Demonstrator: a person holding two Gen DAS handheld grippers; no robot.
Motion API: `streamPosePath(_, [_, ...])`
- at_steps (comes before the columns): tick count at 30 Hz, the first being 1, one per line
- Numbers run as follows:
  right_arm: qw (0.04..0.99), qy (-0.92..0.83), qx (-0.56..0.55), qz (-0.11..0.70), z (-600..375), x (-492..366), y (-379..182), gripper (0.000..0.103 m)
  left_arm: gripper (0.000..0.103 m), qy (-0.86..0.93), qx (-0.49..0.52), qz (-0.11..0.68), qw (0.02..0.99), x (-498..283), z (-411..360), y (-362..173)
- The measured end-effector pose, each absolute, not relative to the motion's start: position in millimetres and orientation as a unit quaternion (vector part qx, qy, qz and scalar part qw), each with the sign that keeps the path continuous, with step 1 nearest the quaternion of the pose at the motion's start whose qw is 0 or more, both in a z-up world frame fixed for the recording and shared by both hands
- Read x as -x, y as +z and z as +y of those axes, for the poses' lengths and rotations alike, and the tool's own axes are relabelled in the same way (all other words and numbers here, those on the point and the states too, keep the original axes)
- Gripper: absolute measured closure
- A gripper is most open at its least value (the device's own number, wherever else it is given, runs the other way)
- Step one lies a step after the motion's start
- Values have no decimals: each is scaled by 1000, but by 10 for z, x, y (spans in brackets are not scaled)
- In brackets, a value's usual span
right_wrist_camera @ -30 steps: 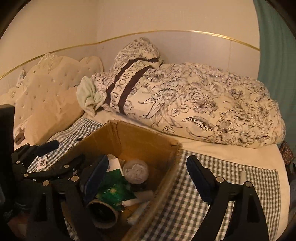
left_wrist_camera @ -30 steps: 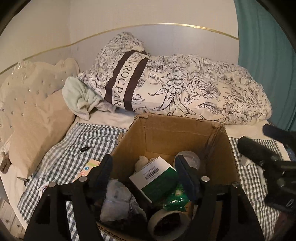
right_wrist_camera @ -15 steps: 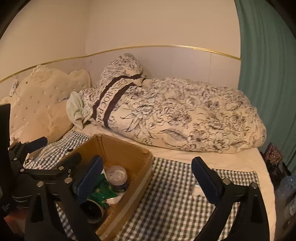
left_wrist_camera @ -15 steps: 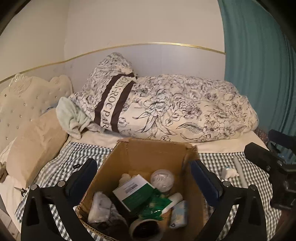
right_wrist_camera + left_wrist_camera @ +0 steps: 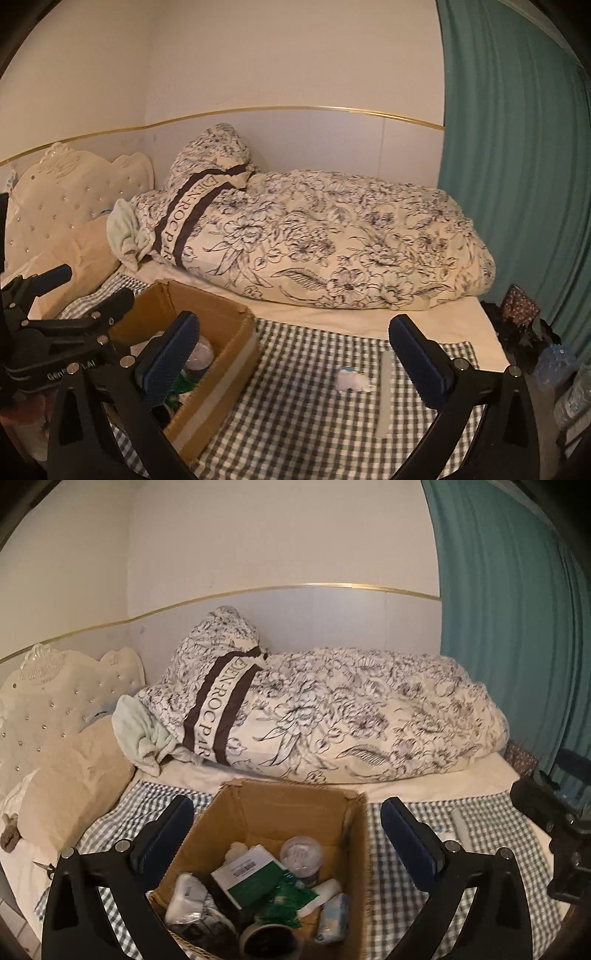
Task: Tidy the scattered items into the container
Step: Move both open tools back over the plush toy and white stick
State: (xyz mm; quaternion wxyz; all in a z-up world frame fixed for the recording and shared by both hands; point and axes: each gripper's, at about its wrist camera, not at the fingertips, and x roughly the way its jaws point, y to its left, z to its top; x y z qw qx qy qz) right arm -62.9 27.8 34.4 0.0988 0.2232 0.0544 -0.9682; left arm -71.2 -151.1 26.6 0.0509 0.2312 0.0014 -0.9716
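Left claw [image 5: 284, 830] spread wide and empty above the open cardboard box [image 5: 354, 849] on the checked bedcover [image 5: 406, 878]; right claw [image 5: 291, 347], jaws opening with nothing between them, over the cover just right of that box. Inside the box (crammed): green-and-white carton [image 5: 251, 875], clear lidded tub [image 5: 301, 854], tape roll [image 5: 267, 941]. Outside it, on the cover: white crumpled scrap [image 5: 352, 380], pale flat strip [image 5: 386, 395].
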Motion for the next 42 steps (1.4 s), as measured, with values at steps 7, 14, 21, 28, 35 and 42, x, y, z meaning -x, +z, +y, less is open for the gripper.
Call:
streamPosePath(7, [81, -971, -218, 50, 588, 557, 430, 0, 0, -976, -217, 2, 33, 689, -1211, 398])
streamPosePath(14, [66, -973, -219, 44, 905, 524, 443, 0, 0, -976, -218, -5, 16, 736, -915, 404])
streamPosePath(21, [47, -973, -225, 26, 1280, 525, 369, 0, 0, -976, -219, -17, -2, 829, -616, 381])
streamPosePath(28, [39, -970, -238, 23, 1524, 619, 237, 0, 0, -972, -235, -9, -25, 998, -417, 220])
streamPosePath(35, [35, -966, -257, 20, 1675, 799, 27, 0, 0, -963, -266, 21, -26, 1241, -434, -25])
streamPosePath(42, [38, -959, -282, 21, 1732, 1022, -233, 0, 0, -956, -289, 22, -38, 1477, -280, -249])
